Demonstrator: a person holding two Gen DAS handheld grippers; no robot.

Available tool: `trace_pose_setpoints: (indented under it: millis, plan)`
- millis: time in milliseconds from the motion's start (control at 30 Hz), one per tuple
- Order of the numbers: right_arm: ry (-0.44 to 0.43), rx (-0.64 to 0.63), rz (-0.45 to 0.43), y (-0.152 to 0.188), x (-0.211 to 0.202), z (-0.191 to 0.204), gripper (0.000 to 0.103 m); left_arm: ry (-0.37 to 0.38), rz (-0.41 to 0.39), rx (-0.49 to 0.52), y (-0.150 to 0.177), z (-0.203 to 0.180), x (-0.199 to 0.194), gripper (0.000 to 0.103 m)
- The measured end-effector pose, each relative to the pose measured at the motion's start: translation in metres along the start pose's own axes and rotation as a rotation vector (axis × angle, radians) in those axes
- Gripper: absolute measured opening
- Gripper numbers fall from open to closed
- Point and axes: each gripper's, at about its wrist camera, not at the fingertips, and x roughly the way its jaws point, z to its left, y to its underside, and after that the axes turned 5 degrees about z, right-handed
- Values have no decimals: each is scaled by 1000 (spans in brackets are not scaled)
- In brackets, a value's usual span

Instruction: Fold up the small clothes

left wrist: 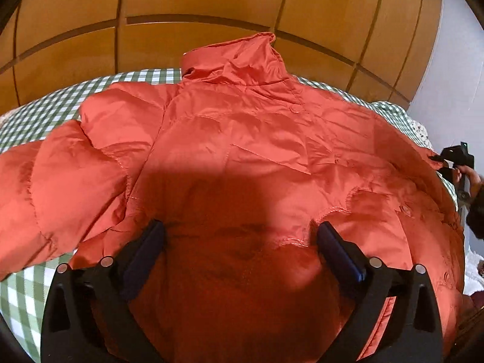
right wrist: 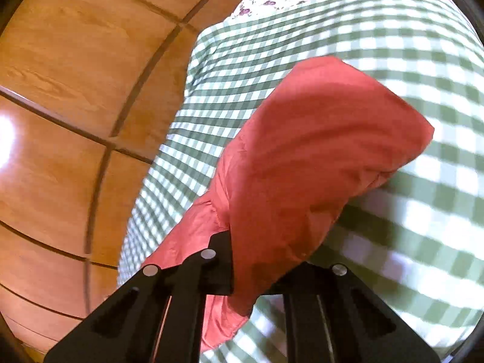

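Right now I am holding my left gripper [left wrist: 240, 251] wide open over the orange jacket [left wrist: 242, 151], spread mid-frame on the checked cloth [left wrist: 45, 115]. My right gripper [right wrist: 257, 260] is pinching a sleeve [right wrist: 317, 151]; I should be drawing it across smoothly, keeping the padding flat.

The jacket [left wrist: 230, 157] lies spread on the checked cloth [left wrist: 39, 112] — collar toward the wooden panelling [left wrist: 211, 0] behind, one sleeve [right wrist: 317, 139] out sideways.
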Motion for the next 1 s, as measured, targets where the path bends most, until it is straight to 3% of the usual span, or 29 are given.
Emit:
trace_pose_setpoints:
  millis: [133, 333, 467, 633, 833, 933, 1000]
  plan:
    - [52, -111, -58, 10, -7, 39, 7, 15, -10, -13, 0, 6, 1, 99]
    - [-14, -384, -152, 50, -26, 135, 7, 36, -18, -25, 2, 7, -1, 99]
    - [-84, -571, -155, 94, -23, 196, 7, 52, -23, -35, 3, 9, -2, 99]
    - [-170, -752, -102, 161, -13, 249, 7, 59, -27, -40, 3, 9, -3, 99]
    - [-242, -1067, -52, 256, 11, 294, 8, 67, -32, -45, 3, 10, -3, 99]
    - [-185, -1308, -17, 310, 37, 299, 11, 73, -34, -49, 3, 10, -3, 99]
    - [-87, -1505, -14, 352, 56, 291, 18, 77, -36, -53, 4, 11, -4, 99]
